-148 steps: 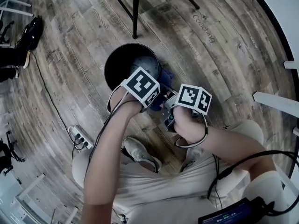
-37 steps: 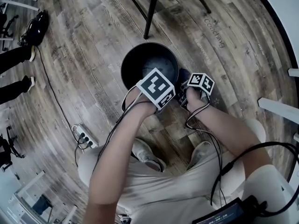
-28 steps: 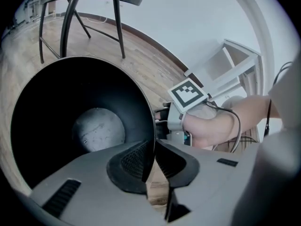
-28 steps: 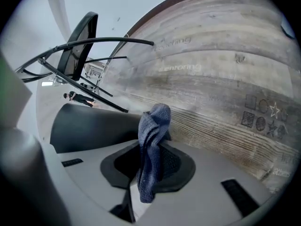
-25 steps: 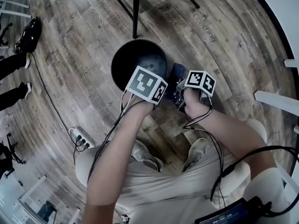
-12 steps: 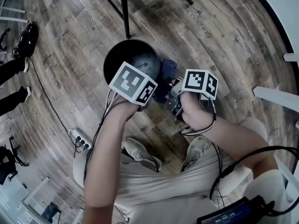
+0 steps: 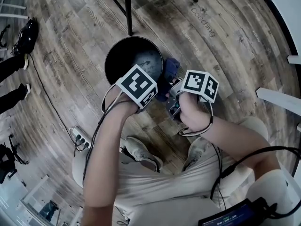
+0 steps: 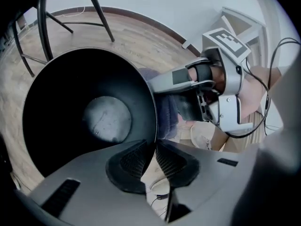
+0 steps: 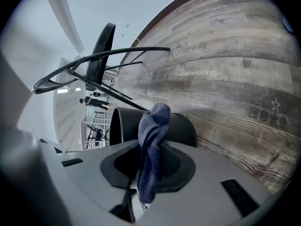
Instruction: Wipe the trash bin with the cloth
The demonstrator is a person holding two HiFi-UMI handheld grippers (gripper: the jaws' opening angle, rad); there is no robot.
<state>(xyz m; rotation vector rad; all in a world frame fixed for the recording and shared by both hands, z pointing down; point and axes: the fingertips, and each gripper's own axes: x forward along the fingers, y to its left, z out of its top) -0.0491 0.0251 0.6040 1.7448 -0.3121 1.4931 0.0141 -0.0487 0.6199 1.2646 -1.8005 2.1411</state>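
Left gripper view: my left claw (image 8: 154, 147) pinches thin rim of trash bin (image 8: 51, 102), rim wall between pads (image 8: 134, 159); jaws just closed further. Right claw (image 9: 149, 154) pressed onto blue cloth (image 9: 154, 121), which is bunched and just beside bin's outer wall on right side; contact I cannot confirm. Bin upright on wooden floor (image 9: 235, 88), between my claws and chair legs (image 7: 128, 8). Power strip (image 7: 77, 136) on floor at left, well apart.
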